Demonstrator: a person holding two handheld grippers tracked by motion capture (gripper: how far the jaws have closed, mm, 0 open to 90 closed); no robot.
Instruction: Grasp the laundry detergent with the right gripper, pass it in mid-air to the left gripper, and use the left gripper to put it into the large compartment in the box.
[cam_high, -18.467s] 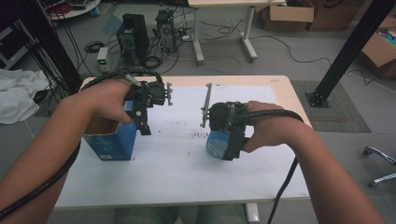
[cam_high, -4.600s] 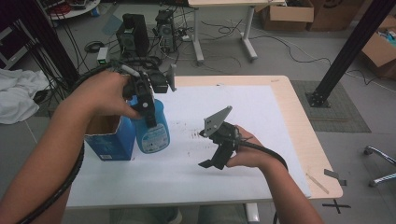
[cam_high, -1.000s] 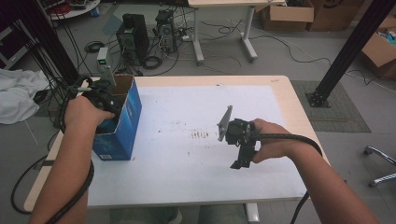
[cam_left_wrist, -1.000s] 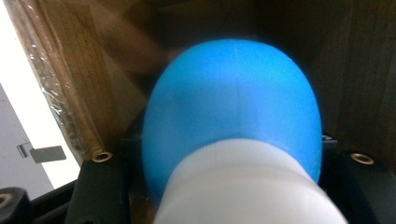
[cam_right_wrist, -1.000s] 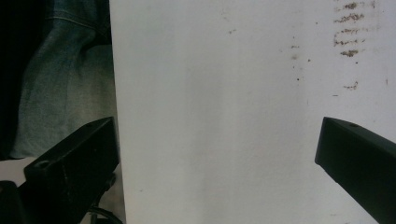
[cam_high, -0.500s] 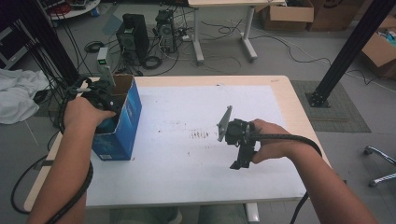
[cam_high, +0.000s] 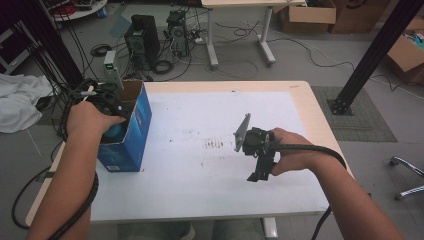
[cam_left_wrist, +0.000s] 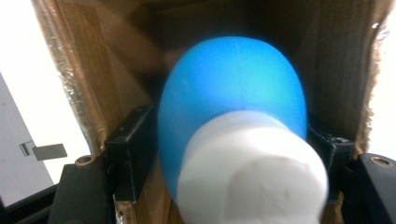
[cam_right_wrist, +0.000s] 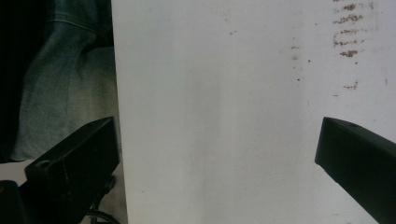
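A blue bottle (cam_left_wrist: 233, 88) with a white cap (cam_left_wrist: 252, 172) stands inside an open blue cardboard box (cam_high: 132, 135) at the table's left. A little of the bottle (cam_high: 114, 132) shows under my left hand in the high view. My left gripper (cam_left_wrist: 229, 154) reaches down into the box. Its jaws have just been opening and now flank the bottle's shoulders without pressing on it. My right gripper (cam_high: 257, 175) hovers over the white tabletop (cam_high: 190, 165) right of centre. It is open (cam_right_wrist: 219, 154), with nothing between its jaws.
The box's brown inner walls (cam_left_wrist: 93, 84) crowd the left gripper closely. Dark smudges (cam_high: 215, 144) mark the middle of the table. Beyond the far edge are computer towers (cam_high: 145, 37), cables and another desk. A black post (cam_high: 370, 55) rises at the right.
Some seconds ago the left gripper held the bottle up beside the box; it is now down inside it. Over the last second the left hand barely shifted. The right gripper stayed still.
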